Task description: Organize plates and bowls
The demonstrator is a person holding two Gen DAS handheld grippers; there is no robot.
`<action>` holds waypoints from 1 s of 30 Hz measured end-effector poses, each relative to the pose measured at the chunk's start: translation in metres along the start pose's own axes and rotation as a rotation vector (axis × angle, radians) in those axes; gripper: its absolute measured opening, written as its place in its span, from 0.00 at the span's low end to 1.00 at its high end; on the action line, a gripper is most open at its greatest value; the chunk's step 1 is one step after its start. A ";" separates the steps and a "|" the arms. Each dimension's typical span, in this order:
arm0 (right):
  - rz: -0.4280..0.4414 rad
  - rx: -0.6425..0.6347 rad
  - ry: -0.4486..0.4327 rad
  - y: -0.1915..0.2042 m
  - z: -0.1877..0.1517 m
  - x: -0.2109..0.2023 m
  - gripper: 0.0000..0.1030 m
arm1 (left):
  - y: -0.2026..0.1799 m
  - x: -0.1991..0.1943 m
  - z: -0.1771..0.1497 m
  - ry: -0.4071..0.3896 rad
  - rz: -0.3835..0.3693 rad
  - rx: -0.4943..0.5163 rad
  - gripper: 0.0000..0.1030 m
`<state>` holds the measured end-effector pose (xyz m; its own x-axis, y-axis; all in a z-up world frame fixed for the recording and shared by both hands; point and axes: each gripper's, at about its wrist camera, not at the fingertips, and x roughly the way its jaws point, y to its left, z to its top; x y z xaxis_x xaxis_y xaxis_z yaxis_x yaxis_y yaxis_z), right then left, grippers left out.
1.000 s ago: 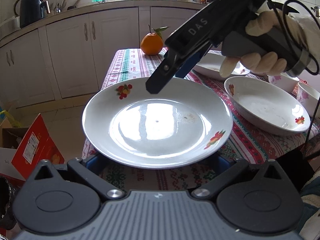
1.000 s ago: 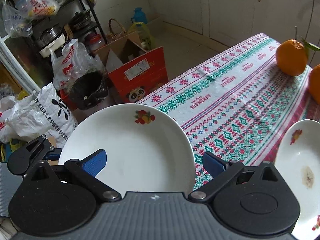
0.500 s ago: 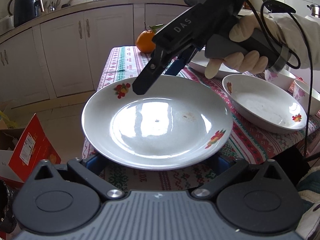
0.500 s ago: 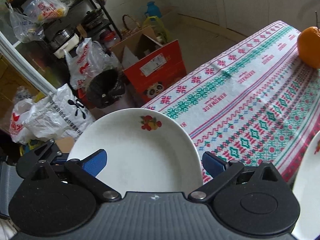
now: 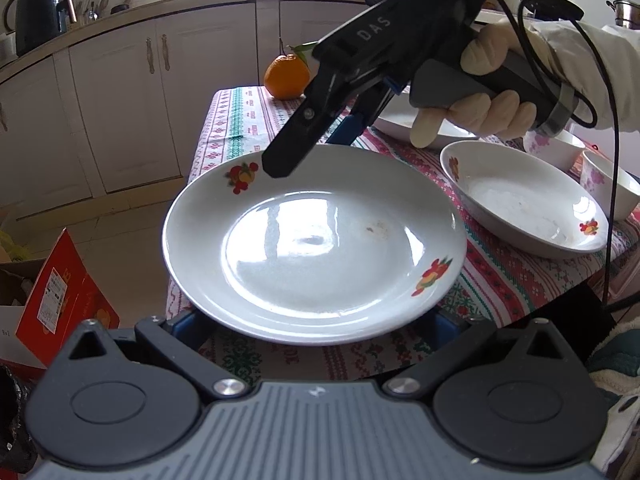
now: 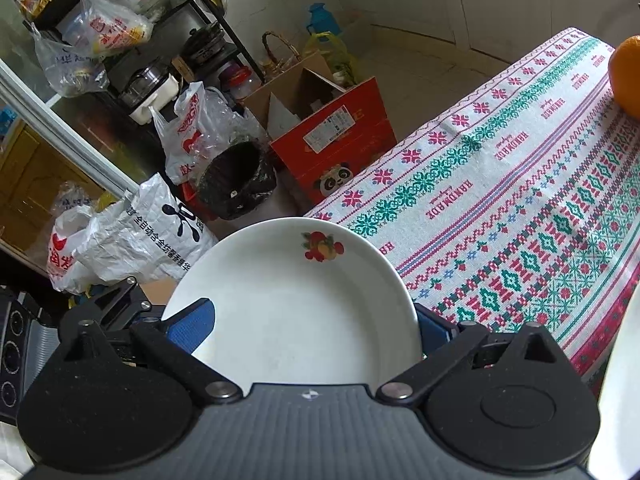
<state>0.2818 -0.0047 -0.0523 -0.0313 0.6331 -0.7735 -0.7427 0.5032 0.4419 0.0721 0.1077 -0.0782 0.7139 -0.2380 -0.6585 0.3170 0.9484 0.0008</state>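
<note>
While the white plate (image 5: 316, 248) with fruit prints is held out over the near edge of the table, it is supported from below by the left gripper (image 5: 316, 320), whose blue pads are seen under both sides of the rim. The jaws of this gripper are spread wide, and it cannot be told for sure whether they press on the plate or only carry it. The right gripper (image 5: 304, 148) is held by a gloved hand (image 5: 484, 92) and is reached down to the far rim of the same plate. From the right wrist view its jaws are seen wide apart, one blue pad (image 6: 192, 320) lying on the inner face of the plate (image 6: 296, 304) at the left and the other at the right rim; no firm grasp is shown.

Behind the plate, a patterned tablecloth (image 5: 512, 276) is spread on the table. A second fruit-print deep plate (image 5: 524, 204) is placed to the right on it, a third white dish (image 5: 400, 120) is partly hidden behind the right gripper, and two small bowls with pink flowers (image 5: 608, 184) are standing at the far right. An orange (image 5: 287, 78) with a leaf is placed at the far end of the table. A red cardboard box (image 6: 332, 148) is standing on the floor beside the table.
</note>
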 end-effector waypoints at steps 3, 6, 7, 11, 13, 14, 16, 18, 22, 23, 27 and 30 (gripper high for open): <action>-0.001 -0.003 -0.006 0.002 0.002 -0.005 1.00 | 0.001 0.001 0.004 0.010 -0.005 0.008 0.99; -0.010 -0.004 -0.017 0.001 0.004 -0.010 1.00 | 0.004 0.002 0.011 0.011 -0.015 0.015 0.99; -0.014 -0.001 -0.021 0.000 0.005 -0.011 1.00 | 0.005 0.003 0.014 0.010 -0.018 0.021 0.99; -0.024 0.013 -0.044 -0.008 0.010 -0.018 1.00 | 0.009 0.009 0.025 0.012 -0.027 0.043 0.99; -0.031 0.021 -0.055 -0.012 0.012 -0.019 1.00 | 0.012 0.014 0.029 0.020 -0.038 0.046 0.99; -0.037 0.024 -0.057 -0.014 0.013 -0.020 1.00 | 0.014 0.017 0.032 0.022 -0.046 0.045 0.99; -0.045 0.034 -0.061 -0.019 0.015 -0.019 1.00 | 0.018 0.022 0.036 0.028 -0.059 0.045 0.99; -0.054 0.046 -0.065 -0.024 0.017 -0.018 1.00 | 0.020 0.026 0.039 0.030 -0.066 0.051 0.99; -0.067 0.056 -0.076 -0.032 0.025 -0.018 1.00 | 0.024 0.035 0.046 0.029 -0.063 0.076 0.99; -0.069 0.057 -0.079 -0.034 0.026 -0.018 1.00 | 0.025 0.037 0.048 0.029 -0.064 0.081 0.99; -0.084 0.069 -0.092 -0.042 0.034 -0.017 1.00 | 0.031 0.048 0.054 0.037 -0.079 0.080 0.99; -0.098 0.076 -0.094 -0.048 0.037 -0.016 1.00 | 0.034 0.056 0.056 0.042 -0.085 0.085 0.99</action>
<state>0.3432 -0.0172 -0.0445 0.1048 0.6291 -0.7702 -0.6861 0.6064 0.4020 0.1583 0.1145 -0.0729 0.6561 -0.3066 -0.6896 0.4285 0.9035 0.0059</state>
